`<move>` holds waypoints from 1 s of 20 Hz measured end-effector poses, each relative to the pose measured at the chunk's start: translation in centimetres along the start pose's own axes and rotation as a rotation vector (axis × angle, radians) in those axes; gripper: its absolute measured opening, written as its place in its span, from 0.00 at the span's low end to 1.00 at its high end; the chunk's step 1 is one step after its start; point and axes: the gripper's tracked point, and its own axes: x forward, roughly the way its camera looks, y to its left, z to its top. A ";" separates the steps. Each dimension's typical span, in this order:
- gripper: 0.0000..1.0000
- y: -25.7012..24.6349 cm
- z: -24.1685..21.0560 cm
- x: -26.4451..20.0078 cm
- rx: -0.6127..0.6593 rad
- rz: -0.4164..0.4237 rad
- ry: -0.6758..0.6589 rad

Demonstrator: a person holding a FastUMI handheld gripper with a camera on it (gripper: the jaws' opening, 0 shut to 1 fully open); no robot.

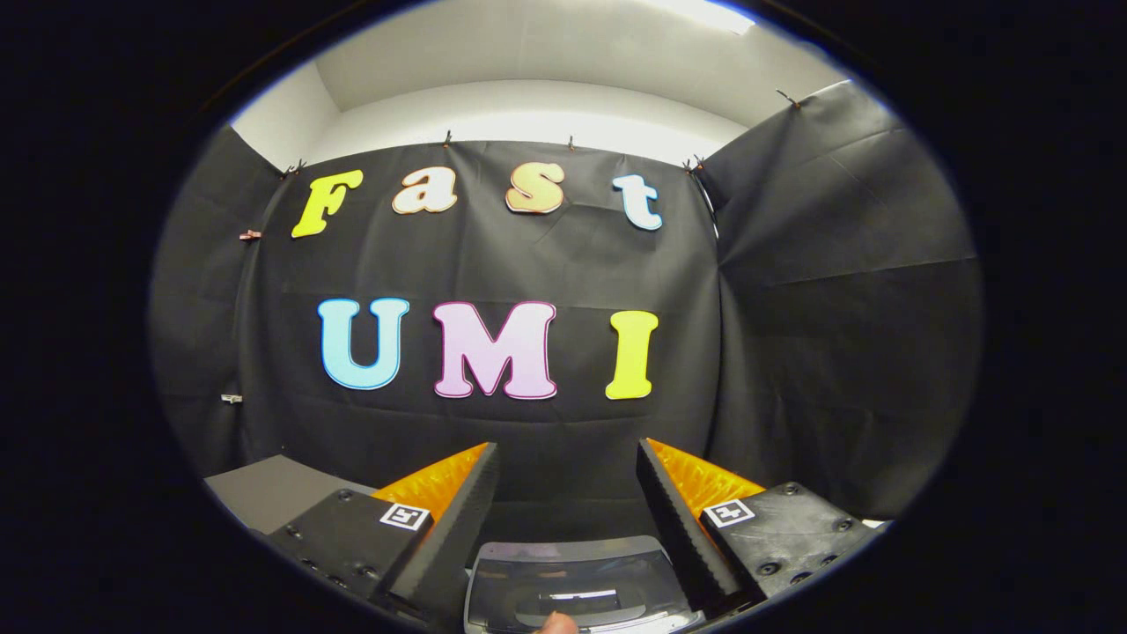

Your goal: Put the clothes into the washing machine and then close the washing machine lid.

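Gripper view shows my claw [568, 493] spread and holding nothing, above the washing machine lid [577, 586], which looks closed beneath my fingers. Clothes I cannot see, so I should check inside before moving.

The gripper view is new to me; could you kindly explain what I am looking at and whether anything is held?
This picture comes from a small camera riding on hand-held tongs, looking forward along their two fingers, which rise from the bottom. A person carries the tool; there is no robot arm. The fingers stand apart with nothing between them, so nothing is held. Low between them lies a clear grey lid, apparently the washing machine's top, with a fingertip at its near edge. Beyond hangs the booth's black cloth wall, with a pale ceiling above. A grey surface sits beside one finger. I see no clothes here.
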 end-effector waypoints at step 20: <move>0.97 1.3 0.2 -0.3 -0.018 0.011 0.007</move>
